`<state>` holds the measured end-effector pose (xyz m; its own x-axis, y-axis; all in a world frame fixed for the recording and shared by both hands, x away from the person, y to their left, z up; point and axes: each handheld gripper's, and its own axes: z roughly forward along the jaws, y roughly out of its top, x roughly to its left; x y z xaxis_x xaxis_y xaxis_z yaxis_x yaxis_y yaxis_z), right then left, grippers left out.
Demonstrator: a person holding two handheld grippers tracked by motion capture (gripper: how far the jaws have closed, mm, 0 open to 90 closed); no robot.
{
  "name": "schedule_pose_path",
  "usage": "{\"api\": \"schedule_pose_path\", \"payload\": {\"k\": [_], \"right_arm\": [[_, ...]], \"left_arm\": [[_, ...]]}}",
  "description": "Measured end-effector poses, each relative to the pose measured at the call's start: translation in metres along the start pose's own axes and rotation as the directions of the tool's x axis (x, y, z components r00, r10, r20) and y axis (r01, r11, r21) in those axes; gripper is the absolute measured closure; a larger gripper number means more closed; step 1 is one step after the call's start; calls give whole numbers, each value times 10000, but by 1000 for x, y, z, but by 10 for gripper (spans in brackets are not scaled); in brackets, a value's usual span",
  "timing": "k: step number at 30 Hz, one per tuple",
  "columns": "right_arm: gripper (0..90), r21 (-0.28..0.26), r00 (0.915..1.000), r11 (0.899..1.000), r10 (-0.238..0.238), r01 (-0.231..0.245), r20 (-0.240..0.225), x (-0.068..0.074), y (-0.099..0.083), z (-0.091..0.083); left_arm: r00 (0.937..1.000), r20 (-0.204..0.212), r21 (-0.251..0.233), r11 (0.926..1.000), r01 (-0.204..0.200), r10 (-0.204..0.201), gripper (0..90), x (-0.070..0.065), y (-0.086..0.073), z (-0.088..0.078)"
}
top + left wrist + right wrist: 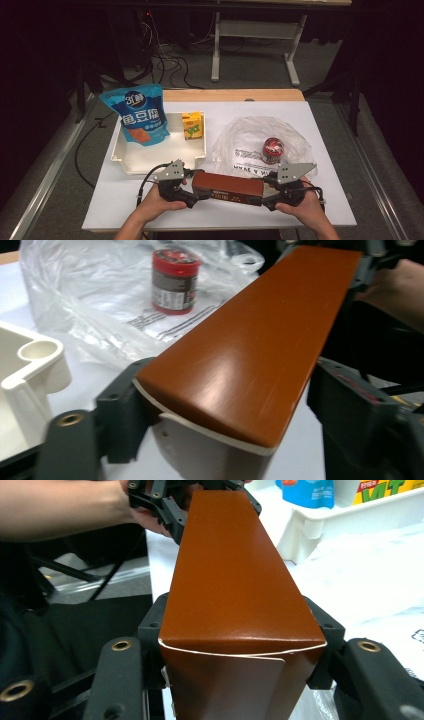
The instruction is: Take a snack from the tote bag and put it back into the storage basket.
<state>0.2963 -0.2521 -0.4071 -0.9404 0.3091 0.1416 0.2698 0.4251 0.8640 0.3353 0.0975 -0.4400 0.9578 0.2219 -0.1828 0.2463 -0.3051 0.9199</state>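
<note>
White table (320, 130), dark room behind. Long brown box (227, 186) at 6 o'clock, spanning both grippers. Right gripper (267, 192) clamps one end; left gripper (197, 190) sits around the other, pads not clearly pressing. Risk: loose left end sags, box twists free.

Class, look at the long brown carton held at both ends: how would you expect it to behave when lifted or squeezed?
The brown carton looks like thin card with folded end flaps, so it probably dents if squeezed hard. Its glossy top may slip between pads. Long and flat-sided, it should not roll; gripped by the left gripper and right gripper, it likely stays level.
</note>
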Motion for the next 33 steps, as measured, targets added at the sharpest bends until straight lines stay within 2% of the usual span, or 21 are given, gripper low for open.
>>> {"api": "schedule_pose_path", "payload": {"k": [3, 5, 6, 8, 10, 12, 13, 16, 19, 25, 33], "right_arm": [[414, -255, 9995, 9996, 141, -148, -267, -5, -4, -6], [326, -564, 9993, 9977, 382, -381, 0, -8, -7, -11], [281, -680, 9983, 9963, 549, -535, 187, -10, -8, -13], [222, -715, 9959, 9947, 777, -742, 473, -11, -10, -15], [157, -758, 9909, 9940, 861, -784, 1038, -10, -11, -17], [141, -884, 9841, 9917, 1050, -929, 1433, -10, -11, -20], [141, -884, 9841, 9917, 1050, -929, 1433, -10, -11, -20], [105, -1394, 9711, 9830, 1451, -1197, 1897, -13, -12, -28], [105, -1482, 9678, 9813, 1514, -1227, 2010, -14, -13, -31], [113, -1506, 9500, 9782, 1781, -1427, 2566, -16, -18, -35], [136, -1405, 9267, 9753, 2072, -1705, 3135, -19, -26, -38]], "left_arm": [[9976, 652, -135, 9996, -245, 254, 346, -2, 1, -4], [9918, 1202, -185, 9990, -402, 422, 424, -6, 4, -2], [9914, 1180, -136, 9983, -560, 572, 449, -10, 6, 0], [9918, 1014, -94, 9970, -774, 780, 462, -14, 9, 3], [9930, 923, -55, 9973, -731, 733, 468, -13, 9, 2], [9943, 821, -46, 9976, -684, 685, 469, -12, 8, 1], [9957, 673, -35, 9979, -643, 644, 469, -10, 7, -1], [9981, 367, -185, 9987, -482, 488, 469, -6, 7, -10], [9992, 134, -377, 9986, -360, 366, 469, -5, 9, -18], [9991, -351, -614, 9977, -274, 253, 469, -1, 11, -37], [9946, -1020, -724, 9970, -274, 199, 470, 3, 13, -54]]}}
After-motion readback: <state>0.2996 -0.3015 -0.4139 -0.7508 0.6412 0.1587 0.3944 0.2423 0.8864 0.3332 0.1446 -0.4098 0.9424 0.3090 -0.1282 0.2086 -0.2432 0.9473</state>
